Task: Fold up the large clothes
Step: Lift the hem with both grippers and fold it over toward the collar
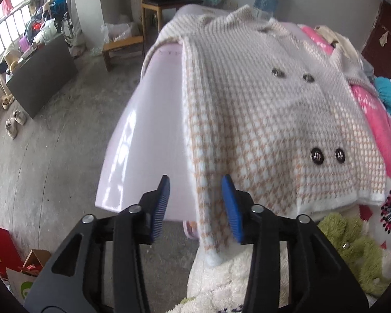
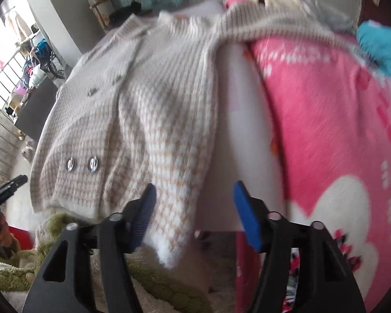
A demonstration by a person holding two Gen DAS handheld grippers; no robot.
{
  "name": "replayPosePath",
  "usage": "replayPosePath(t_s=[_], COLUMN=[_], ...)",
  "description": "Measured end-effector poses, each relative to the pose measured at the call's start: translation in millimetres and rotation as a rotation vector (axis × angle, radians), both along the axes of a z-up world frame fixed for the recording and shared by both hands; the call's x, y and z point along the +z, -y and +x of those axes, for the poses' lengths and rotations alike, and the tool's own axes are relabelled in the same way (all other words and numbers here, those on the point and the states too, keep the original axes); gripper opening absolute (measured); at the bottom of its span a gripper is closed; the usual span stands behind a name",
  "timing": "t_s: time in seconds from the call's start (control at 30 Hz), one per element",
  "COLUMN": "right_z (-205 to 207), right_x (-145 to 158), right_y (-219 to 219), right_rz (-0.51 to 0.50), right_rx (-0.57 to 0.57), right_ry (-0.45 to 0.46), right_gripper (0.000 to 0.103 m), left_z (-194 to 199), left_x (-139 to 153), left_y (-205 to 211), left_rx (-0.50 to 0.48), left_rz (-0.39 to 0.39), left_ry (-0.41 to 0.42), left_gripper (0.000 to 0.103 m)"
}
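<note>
Left gripper parted, sleeve hanging loose between blue pads. Right gripper spread wide, gripping nothing. Checked knit coat spread on pale table. No legible writing.

Checked cardigan beside pink blanket

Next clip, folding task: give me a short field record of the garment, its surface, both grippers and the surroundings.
garment: beige-and-white checked knit cardigan with dark buttons, front up, both sleeves folded in along its sides
surface: glossy pale pink board
left gripper: open, blue pads either side of the hanging left cuff, not pressing it
right gripper: open, right cuff between the pads, not clamped
beside: pink patterned blanket, olive green fuzzy fabric
</note>
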State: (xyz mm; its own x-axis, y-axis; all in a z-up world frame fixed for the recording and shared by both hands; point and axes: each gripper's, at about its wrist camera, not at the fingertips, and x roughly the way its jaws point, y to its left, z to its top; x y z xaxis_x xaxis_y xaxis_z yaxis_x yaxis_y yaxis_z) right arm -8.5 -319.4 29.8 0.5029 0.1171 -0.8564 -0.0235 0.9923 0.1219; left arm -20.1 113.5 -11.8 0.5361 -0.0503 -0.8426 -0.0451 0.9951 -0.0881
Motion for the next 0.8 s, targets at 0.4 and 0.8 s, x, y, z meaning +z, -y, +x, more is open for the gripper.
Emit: replayPosePath(t_s=[0.4,0.8], right_z=[85.5,133.0], right_x=[-34.3,-6.4], right_y=[-96.2,-130.5], right_rz=[-0.019,-0.053], right_rx=[0.230,0.405], right_ry=[0.027,-0.001], right_gripper=[0.072,0.085], left_z=[92.4,117.6], left_x=[-25.0,6.6], left_y=[81.1,42.3], left_rx=[-0.158,-0.086], left_rz=[0.046,-0.006], left_ry=[-0.018,0.072], left_gripper=[0.069,0.076])
